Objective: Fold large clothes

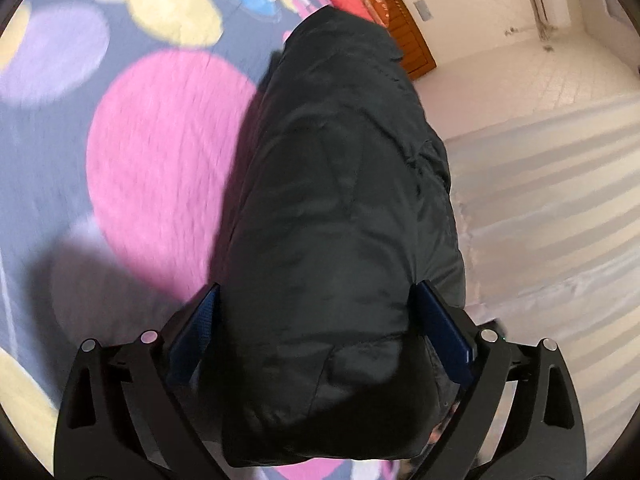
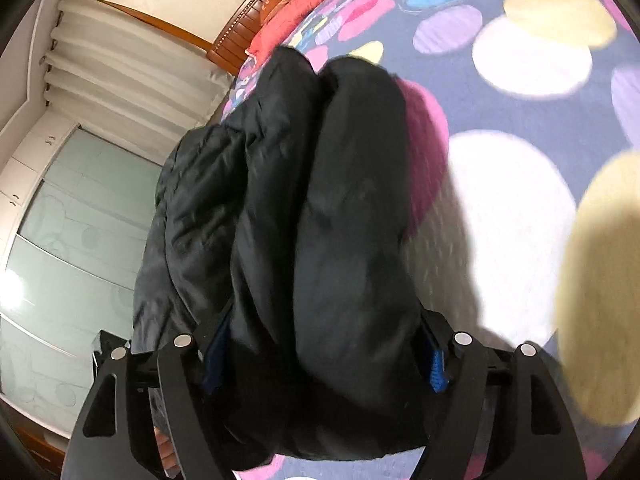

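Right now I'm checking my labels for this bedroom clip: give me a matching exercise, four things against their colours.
Things:
1. jacket
2. headboard
3. pillow
4. curtain

Colours:
A. white
B. black
C. red
D. brown wood

Pairs: 1-B, 2-D, 3-C, 4-A

Both grippers' fingers are clamped on the jacket.

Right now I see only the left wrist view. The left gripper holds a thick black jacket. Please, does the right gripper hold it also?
Observer: Yes. The right gripper is closed on the black jacket too, gripping a thick bundle.
Operator: How is the bundle there?
Observer: Three puffy folds lie side by side, hanging over the dotted bedspread.
Operator: What is behind it?
Observer: A wardrobe with frosted glass doors, and white curtains above.
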Tool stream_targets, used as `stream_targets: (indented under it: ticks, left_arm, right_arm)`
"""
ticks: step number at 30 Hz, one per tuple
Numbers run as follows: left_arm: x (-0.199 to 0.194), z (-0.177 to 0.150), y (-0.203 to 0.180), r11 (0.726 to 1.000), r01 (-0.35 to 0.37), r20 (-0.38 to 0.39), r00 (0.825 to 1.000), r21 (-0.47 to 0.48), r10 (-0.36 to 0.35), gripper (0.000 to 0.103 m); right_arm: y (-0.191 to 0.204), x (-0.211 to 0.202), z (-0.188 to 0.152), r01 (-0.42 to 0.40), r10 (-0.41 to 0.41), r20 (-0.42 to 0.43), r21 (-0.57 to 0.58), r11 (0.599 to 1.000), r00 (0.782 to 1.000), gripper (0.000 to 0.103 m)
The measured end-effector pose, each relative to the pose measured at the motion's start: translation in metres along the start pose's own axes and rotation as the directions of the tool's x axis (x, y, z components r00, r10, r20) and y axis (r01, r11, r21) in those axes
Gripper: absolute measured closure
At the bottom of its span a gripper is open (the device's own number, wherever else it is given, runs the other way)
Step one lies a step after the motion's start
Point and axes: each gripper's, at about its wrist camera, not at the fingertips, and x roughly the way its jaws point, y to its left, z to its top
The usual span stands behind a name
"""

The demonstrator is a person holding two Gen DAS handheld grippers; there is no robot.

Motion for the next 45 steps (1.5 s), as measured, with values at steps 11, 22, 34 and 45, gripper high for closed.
stream_targets:
  ticks: [11, 22, 34, 45]
  left_arm:
    - [-0.015, -0.014, -0.008, 0.997, -0.037, -0.004, 0.999, 0.064, 0.038, 0.034]
    - [-0.037, -0.001, 0.0, 0.993, -0.047, 0.014, 0.999, 0.108, 0.045, 0.016]
    - [-0.009, 0.061, 0.003, 0.997, -0.043, 0.03, 0.999, 0.059, 0.041, 0.015]
    - [0.018, 0.077, -0.018, 0.984, -0.159, 0.027, 0.987, 0.074, 0.158, 0.018]
  right_arm:
    - [0.001, -0.012, -0.025, -0.04, 0.04, -0.024, 0.001, 0.999, 0.999, 0.073]
    - [-0.002, -0.024, -0.009, -0.012, 0.013, -0.01, 0.026, 1.0, 1.0, 0.035]
    - [-0.004, -0.021, 0.056, 0.013, -0.015, 0.071, 0.025, 1.0, 0.997, 0.034]
    - [-0.023, 0.009, 0.07, 0.059, -0.063, 0.06, 0.074, 0.996, 0.996, 0.055]
